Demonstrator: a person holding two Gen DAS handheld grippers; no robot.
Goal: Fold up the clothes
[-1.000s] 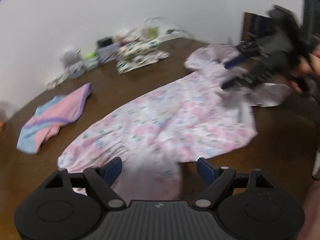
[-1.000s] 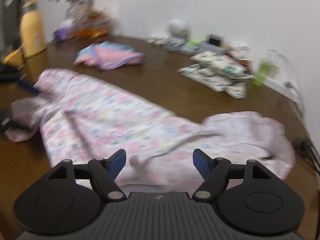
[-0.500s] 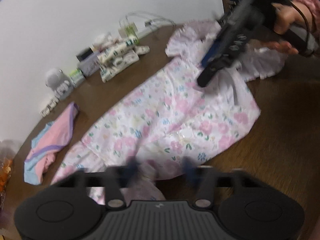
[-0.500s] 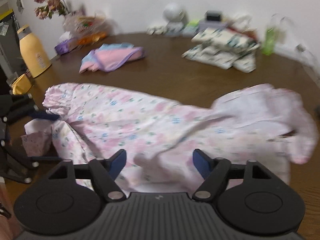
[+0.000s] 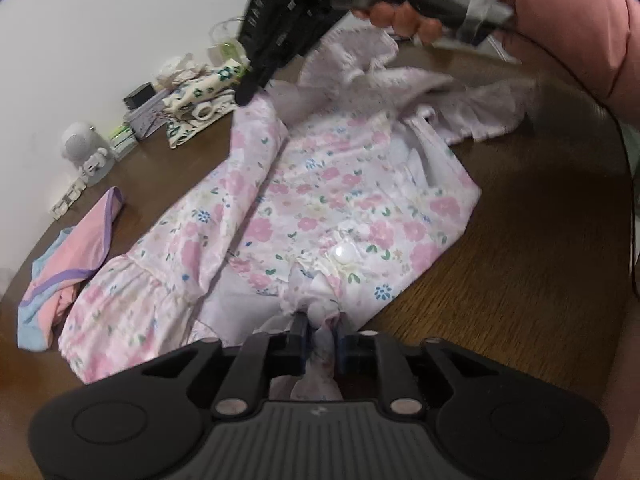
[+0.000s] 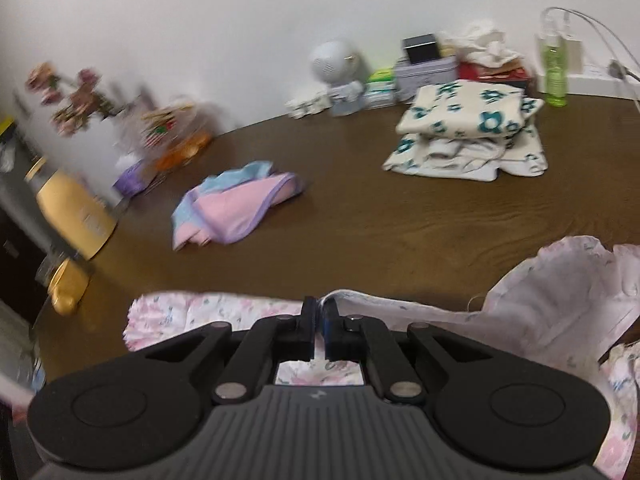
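Observation:
A pink floral dress (image 5: 320, 200) lies spread on the brown wooden table (image 5: 520, 272). My left gripper (image 5: 320, 322) is shut on a bunched bit of its near edge, and cloth bulges out between the jaws. In the left wrist view my right gripper (image 5: 246, 96), held by a hand in a pink sleeve (image 5: 580, 40), hangs over the dress's far side and pulls a fold of it up. In the right wrist view the right gripper (image 6: 320, 312) has its jaws closing, with a thin edge of the dress (image 6: 560, 304) pinched between them.
A pink and blue garment (image 6: 236, 204) lies loose to the left. A folded stack of cream cloths with teal flowers (image 6: 468, 120) sits at the back, beside a white round device (image 6: 334, 64), boxes and a green bottle (image 6: 554, 68). A yellow bottle (image 6: 72, 216) stands far left.
Both grippers went from open to closed on the dress. The right gripper rolled and rose with a fold of it. The left one sank to the near edge.

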